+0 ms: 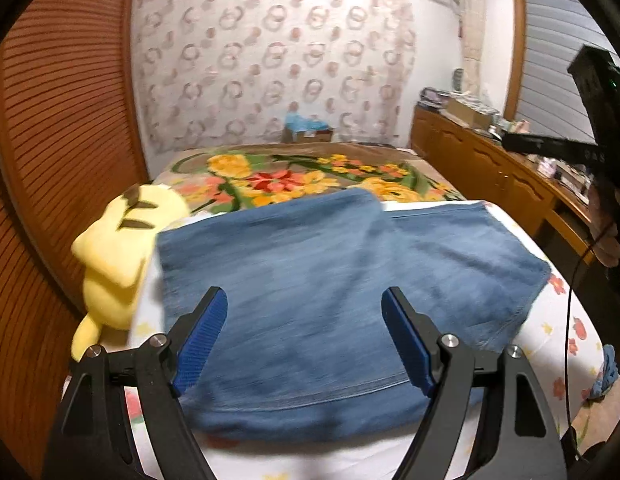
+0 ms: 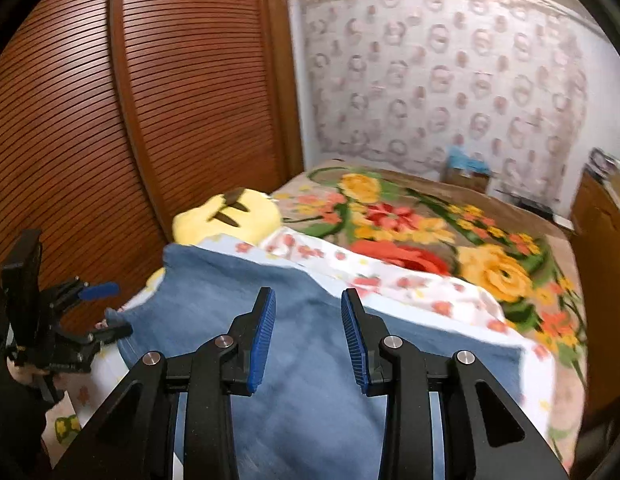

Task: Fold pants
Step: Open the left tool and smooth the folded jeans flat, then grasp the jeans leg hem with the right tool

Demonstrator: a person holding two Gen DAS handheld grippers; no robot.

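Blue denim pants [image 1: 310,300] lie folded on the bed, one layer lapped over another, with a hem edge nearest me. My left gripper [image 1: 304,336] hovers just above the near part of the pants, wide open and empty. In the right wrist view the pants [image 2: 310,360] fill the lower middle. My right gripper [image 2: 309,336] is above them, partly open and empty. The left gripper [image 2: 98,312] also shows at the far left of the right wrist view, and the right gripper's body [image 1: 590,120] at the right edge of the left wrist view.
A yellow plush toy [image 1: 122,256] lies left of the pants, against a louvred wooden wardrobe [image 2: 150,120]. A flowered blanket [image 1: 302,180] covers the far bed, a white flowered sheet [image 2: 410,280] the near part. A cluttered wooden dresser [image 1: 490,160] stands at the right. A cardboard box [image 1: 306,132] sits by the wall.
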